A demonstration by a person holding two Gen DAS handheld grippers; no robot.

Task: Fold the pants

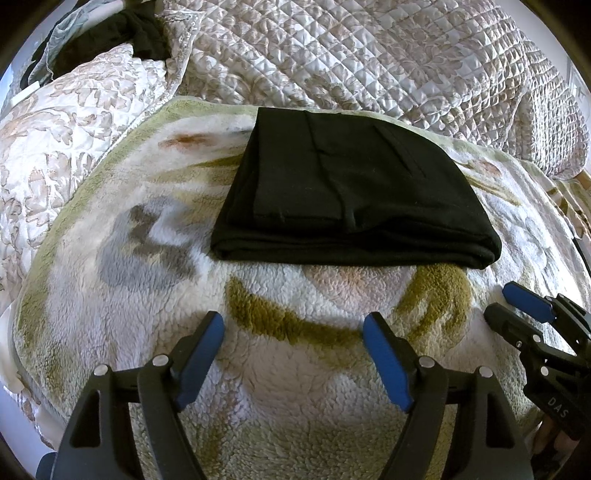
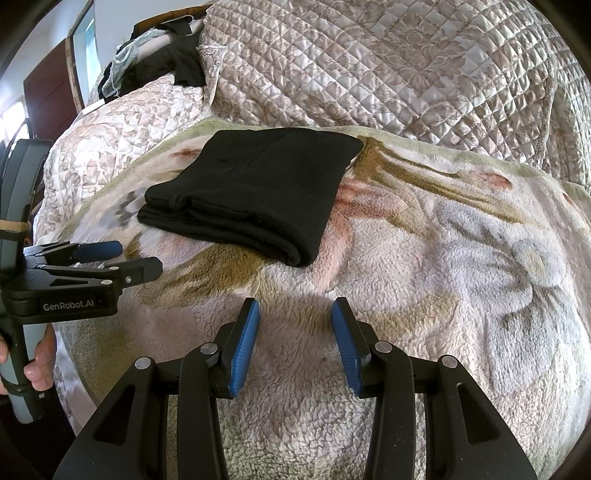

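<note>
The black pants (image 1: pixel 351 192) lie folded into a thick, neat rectangle on a fleece floral blanket (image 1: pixel 288 369). In the right wrist view the pants (image 2: pixel 255 192) sit ahead and to the left. My left gripper (image 1: pixel 293 323) is open and empty, hovering over the blanket just short of the pants' near edge; it also shows at the left of the right wrist view (image 2: pixel 136 258). My right gripper (image 2: pixel 294 308) is open and empty over the blanket, to the right of the pants' near corner; it also shows at the right edge of the left wrist view (image 1: pixel 498 301).
A quilted floral bedspread (image 1: pixel 388 55) rises behind the blanket. A dark garment with a pale cloth (image 1: pixel 122 33) lies at the back left. A dark wooden door (image 2: pixel 48 88) stands at the far left.
</note>
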